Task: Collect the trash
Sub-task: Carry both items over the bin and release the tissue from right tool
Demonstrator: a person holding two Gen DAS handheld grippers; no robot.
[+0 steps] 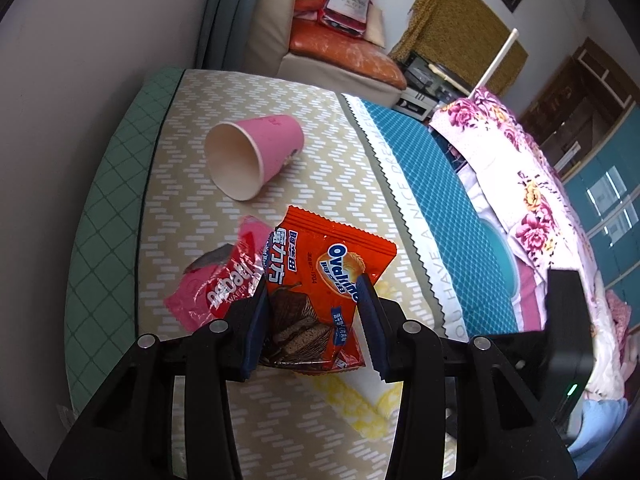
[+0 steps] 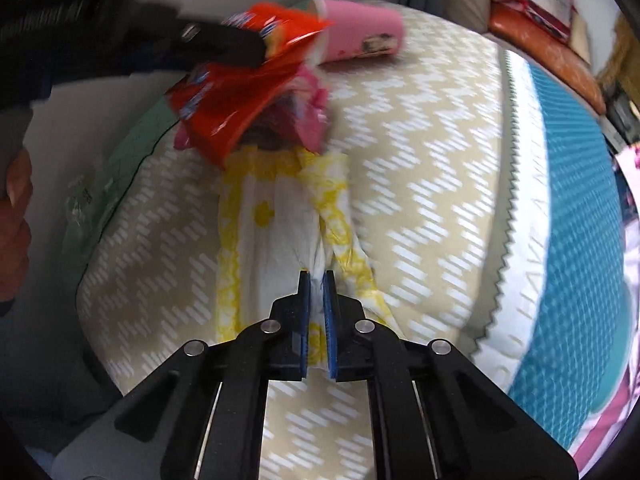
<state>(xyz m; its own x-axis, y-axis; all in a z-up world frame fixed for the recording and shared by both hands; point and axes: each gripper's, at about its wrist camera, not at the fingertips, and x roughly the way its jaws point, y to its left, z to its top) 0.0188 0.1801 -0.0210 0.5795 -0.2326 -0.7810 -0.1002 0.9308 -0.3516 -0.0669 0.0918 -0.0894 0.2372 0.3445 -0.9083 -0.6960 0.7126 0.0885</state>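
Note:
My left gripper (image 1: 314, 280) has its jaws closed on the sides of an orange Ovaltine snack bag (image 1: 320, 280), which looks lifted above the bed. In the right wrist view the same bag (image 2: 236, 100) hangs from the left gripper (image 2: 256, 48). A pink wrapper (image 1: 224, 280) lies left of it, and a pink paper cup (image 1: 256, 152) lies on its side further back. My right gripper (image 2: 316, 276) is shut on a white and yellow bag (image 2: 280, 208) spread on the bed, under the orange bag.
The bed has a beige patterned mattress cover (image 1: 300, 120), a teal mat (image 1: 432, 184) and a floral quilt (image 1: 540, 200) to the right. A wall runs along the left. A sofa with red bags (image 1: 344, 4) stands beyond the bed's end.

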